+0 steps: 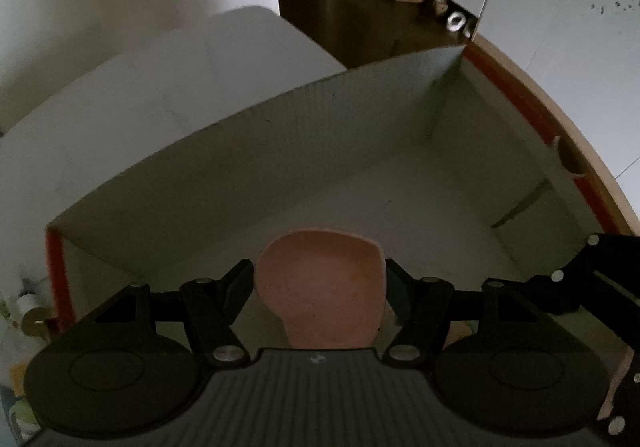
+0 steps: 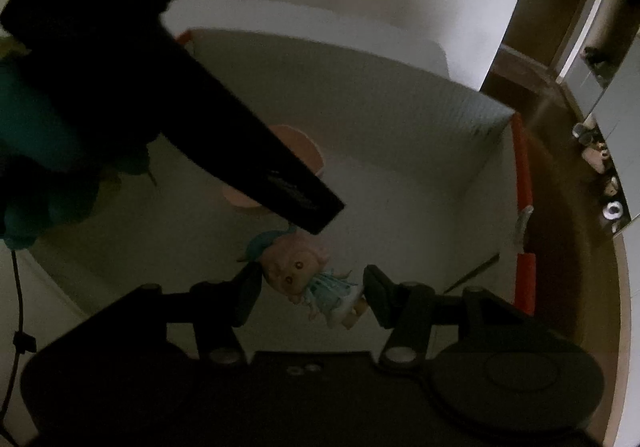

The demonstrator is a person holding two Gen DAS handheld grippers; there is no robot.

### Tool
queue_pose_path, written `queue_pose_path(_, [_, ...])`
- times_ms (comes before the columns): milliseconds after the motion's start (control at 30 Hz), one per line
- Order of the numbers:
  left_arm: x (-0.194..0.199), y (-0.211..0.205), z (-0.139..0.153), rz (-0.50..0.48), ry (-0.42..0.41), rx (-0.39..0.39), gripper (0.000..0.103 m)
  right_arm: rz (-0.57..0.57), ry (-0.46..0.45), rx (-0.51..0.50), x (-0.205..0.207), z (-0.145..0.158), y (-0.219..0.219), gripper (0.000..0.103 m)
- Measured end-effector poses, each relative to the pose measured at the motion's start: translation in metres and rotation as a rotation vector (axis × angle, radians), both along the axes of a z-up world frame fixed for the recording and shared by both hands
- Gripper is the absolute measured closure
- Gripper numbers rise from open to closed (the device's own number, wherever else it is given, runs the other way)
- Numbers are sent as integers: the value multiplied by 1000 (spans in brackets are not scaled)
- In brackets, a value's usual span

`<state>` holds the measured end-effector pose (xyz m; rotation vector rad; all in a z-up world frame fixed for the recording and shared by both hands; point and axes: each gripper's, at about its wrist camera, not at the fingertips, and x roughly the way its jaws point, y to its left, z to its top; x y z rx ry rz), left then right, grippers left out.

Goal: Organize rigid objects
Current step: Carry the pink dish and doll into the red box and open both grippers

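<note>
Cardboard walls of the open box (image 1: 360, 135) surround both tools: the left gripper (image 1: 320, 287) has its jaws clenched on a pink plastic scoop (image 1: 320, 287) held over the box floor. The right gripper (image 2: 310, 287) pinches a small doll figure (image 2: 304, 275) by head and feet, low inside the box. That end-to-end hold looks thin, so I'd guess the figure could twist free, or the crossing tools could collide.

My left wrist camera looks steeply down, close over the white box (image 1: 360, 135), while my right looks down into that same box (image 2: 360, 95) from its other side, both sharing its floor and the pink dish (image 1: 320, 287).
</note>
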<state>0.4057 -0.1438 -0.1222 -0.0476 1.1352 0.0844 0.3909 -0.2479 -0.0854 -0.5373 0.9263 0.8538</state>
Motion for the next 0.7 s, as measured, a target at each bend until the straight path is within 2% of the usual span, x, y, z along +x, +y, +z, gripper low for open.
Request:
queue_pose_path(133, [10, 3, -14, 5, 50, 7, 34, -19, 52, -35, 6, -7, 3, 48])
queue_pose_path(300, [15, 6, -24, 20, 91, -7, 34, -20, 65, -71, 4, -9, 6, 48])
queue_pose_path(567, [19, 2, -20, 1, 89, 13, 33, -34, 85, -79, 9, -12, -4, 48])
queue_pose_path(700, [21, -6, -18, -1, 89, 20, 33, -33, 69, -78, 4, -9, -6, 44])
